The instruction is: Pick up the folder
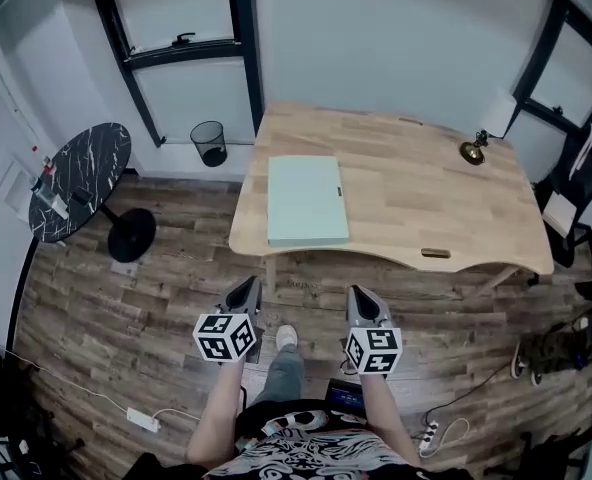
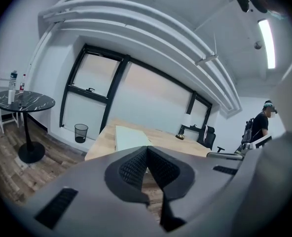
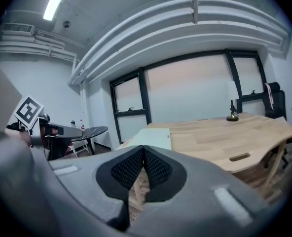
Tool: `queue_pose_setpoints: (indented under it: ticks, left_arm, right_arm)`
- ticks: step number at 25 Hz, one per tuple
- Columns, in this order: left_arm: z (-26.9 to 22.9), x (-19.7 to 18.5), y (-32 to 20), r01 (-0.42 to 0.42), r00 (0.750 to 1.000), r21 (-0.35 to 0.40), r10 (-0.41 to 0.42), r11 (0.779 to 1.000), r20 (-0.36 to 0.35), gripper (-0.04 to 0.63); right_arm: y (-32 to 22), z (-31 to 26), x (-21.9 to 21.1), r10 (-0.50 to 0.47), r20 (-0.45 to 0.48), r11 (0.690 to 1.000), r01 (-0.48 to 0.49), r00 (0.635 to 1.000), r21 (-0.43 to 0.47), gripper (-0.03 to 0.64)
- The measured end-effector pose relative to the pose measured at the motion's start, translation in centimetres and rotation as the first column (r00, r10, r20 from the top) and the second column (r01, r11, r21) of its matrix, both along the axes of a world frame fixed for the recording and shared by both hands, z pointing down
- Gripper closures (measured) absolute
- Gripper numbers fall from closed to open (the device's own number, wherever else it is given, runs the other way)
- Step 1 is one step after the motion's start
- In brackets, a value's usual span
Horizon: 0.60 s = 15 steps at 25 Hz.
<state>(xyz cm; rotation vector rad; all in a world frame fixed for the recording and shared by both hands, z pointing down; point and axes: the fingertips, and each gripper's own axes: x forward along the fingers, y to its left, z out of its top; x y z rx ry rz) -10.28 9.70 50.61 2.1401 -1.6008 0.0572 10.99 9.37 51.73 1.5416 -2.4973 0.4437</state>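
A pale green folder (image 1: 307, 200) lies flat near the left front corner of the wooden desk (image 1: 426, 198). In the left gripper view the folder (image 2: 130, 137) shows just beyond the jaws; in the right gripper view the folder (image 3: 153, 138) lies ahead on the desk's left part. My left gripper (image 1: 246, 290) and right gripper (image 1: 361, 298) hang side by side over the floor in front of the desk, short of its edge. Both are shut with nothing between the jaws, which meet tip to tip in the gripper views (image 2: 147, 149) (image 3: 144, 150).
A round black marble table (image 1: 79, 180) stands at the left with bottles on it. A black waste bin (image 1: 208, 143) sits by the wall. A brass desk lamp (image 1: 473, 149) is at the desk's far right, an office chair (image 1: 576, 193) beyond. A person (image 2: 261, 126) stands at the right.
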Motion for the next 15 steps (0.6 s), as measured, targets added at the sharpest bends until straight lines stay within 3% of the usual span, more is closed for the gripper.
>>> queue_pose_setpoints:
  ticks: [4,9,13,15]
  left_arm:
    - [0.3,-1.4,-7.9,-0.015,1.0,-0.032,0.015,0.999,-0.001,0.588]
    - [0.2,-3.3,-17.3,-0.032,1.0,-0.049,0.031,0.998,-0.004,0.589]
    - [0.8,-4.0,-23.2,-0.063,0.998,-0.047,0.063,0.997,-0.014,0.589]
    - [1.3,-4.1,-25.1,-0.082,0.996,-0.052,0.081,0.995,-0.023,0.588]
  right_arm:
    - [-7.1,0.2,-1.4,-0.006,0.031,0.999,0.007,0.999,-0.035,0.612]
    - [-15.7,0.3,-1.8,0.058,0.031,0.996,-0.056,0.998,-0.063,0.612]
    - [-21.8,0.3,-2.7,0.096,0.149,0.994,-0.086,0.984,-0.073,0.612]
    - [-23.6,0.2,-3.7,0.064,0.189,0.996,-0.05,0.98,-0.079,0.612]
